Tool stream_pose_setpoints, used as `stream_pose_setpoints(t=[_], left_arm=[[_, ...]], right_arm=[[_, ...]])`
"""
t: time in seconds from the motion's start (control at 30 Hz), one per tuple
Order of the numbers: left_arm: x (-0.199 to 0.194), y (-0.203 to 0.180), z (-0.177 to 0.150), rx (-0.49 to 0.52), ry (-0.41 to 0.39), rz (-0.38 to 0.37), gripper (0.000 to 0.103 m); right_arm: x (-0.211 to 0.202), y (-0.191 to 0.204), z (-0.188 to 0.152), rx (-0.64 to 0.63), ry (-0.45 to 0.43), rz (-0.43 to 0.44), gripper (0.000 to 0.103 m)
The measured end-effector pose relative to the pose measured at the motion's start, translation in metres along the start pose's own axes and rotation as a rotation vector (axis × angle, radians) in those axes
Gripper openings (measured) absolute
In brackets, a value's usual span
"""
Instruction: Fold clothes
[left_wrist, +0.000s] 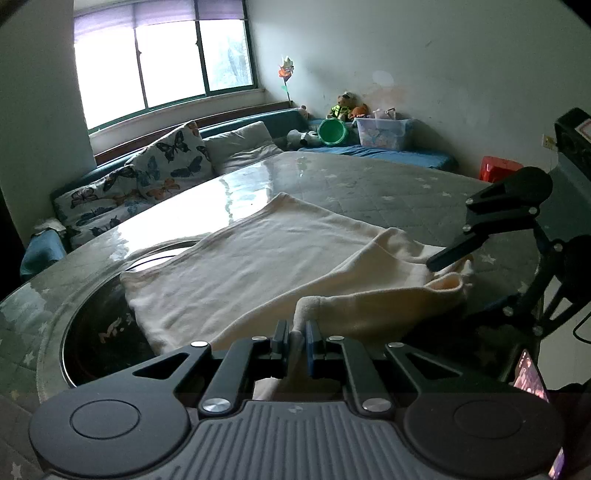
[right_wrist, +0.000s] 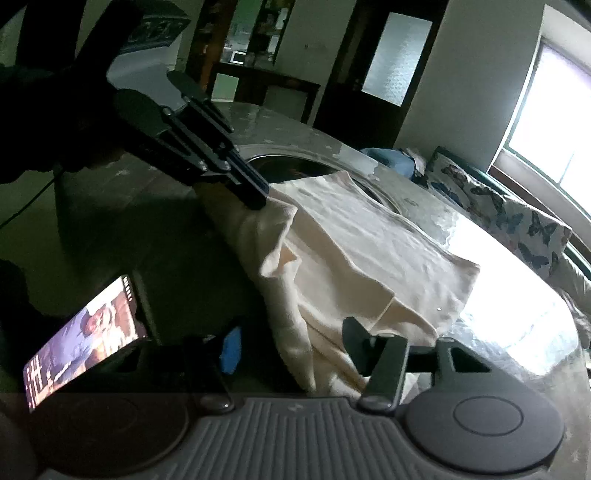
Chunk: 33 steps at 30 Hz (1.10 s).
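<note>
A cream garment lies spread on the glass-topped table, its near edge bunched up. My left gripper is shut on a fold of that near edge. From the right wrist view the left gripper pinches the cloth's far corner, with the garment draping down towards me. My right gripper stands open, and a hanging fold of the cloth sits between its blue-padded finger and the other finger without being pressed. One of its fingers rests at the garment's right corner.
A dark round recess sits in the table under the garment's left end. A lit phone leans at the near edge. Beyond the table are butterfly cushions, a green bucket and a clear box.
</note>
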<state>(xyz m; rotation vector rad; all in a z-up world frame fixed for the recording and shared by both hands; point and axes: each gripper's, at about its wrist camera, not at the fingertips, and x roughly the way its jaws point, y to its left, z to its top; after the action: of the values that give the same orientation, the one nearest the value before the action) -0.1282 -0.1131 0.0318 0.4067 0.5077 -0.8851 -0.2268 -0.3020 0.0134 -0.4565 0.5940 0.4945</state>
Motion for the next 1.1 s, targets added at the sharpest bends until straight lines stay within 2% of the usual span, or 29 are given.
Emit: stream_pose_setpoints(t=[0.03, 0.1, 0.17, 0.37, 0.43, 0.63, 0.87, 0.9, 0.93, 1.1], left_arm=[[0.0, 0.0, 0.0, 0.0, 0.001, -0.003, 0.011], [-0.002, 0.0, 0.0, 0.002, -0.001, -0.004, 0.012], [-0.003, 0.0, -0.001, 0.002, -0.001, 0.0, 0.014], [-0.009, -0.003, -0.005, 0.001, -0.002, -0.001, 0.015], [-0.013, -0.004, -0.006, 0.012, -0.004, 0.003, 0.022], [-0.024, -0.008, -0.012, 0.037, -0.008, 0.008, 0.031], [-0.036, -0.01, -0.026, 0.052, 0.018, 0.007, 0.034], [-0.038, -0.01, -0.028, 0.055, 0.018, 0.008, 0.037], [-0.04, -0.011, -0.03, 0.058, 0.017, 0.011, 0.048], [-0.043, -0.019, -0.035, 0.114, 0.024, 0.017, 0.049]], right_arm=[[0.002, -0.001, 0.001, 0.013, 0.002, 0.002, 0.048], [0.005, -0.005, 0.002, 0.041, 0.007, 0.009, 0.029], [0.007, -0.011, 0.003, 0.09, 0.011, 0.024, 0.016], [0.006, -0.017, 0.005, 0.14, -0.013, 0.014, 0.015], [0.006, -0.019, 0.006, 0.152, -0.019, 0.011, 0.015], [0.008, -0.024, 0.007, 0.175, -0.023, 0.001, 0.014], [0.009, -0.026, 0.009, 0.18, -0.03, -0.009, 0.014], [0.009, -0.026, 0.009, 0.179, -0.029, -0.009, 0.014], [0.009, -0.026, 0.009, 0.177, -0.029, -0.01, 0.014], [0.01, -0.025, 0.01, 0.173, -0.026, -0.013, 0.014]])
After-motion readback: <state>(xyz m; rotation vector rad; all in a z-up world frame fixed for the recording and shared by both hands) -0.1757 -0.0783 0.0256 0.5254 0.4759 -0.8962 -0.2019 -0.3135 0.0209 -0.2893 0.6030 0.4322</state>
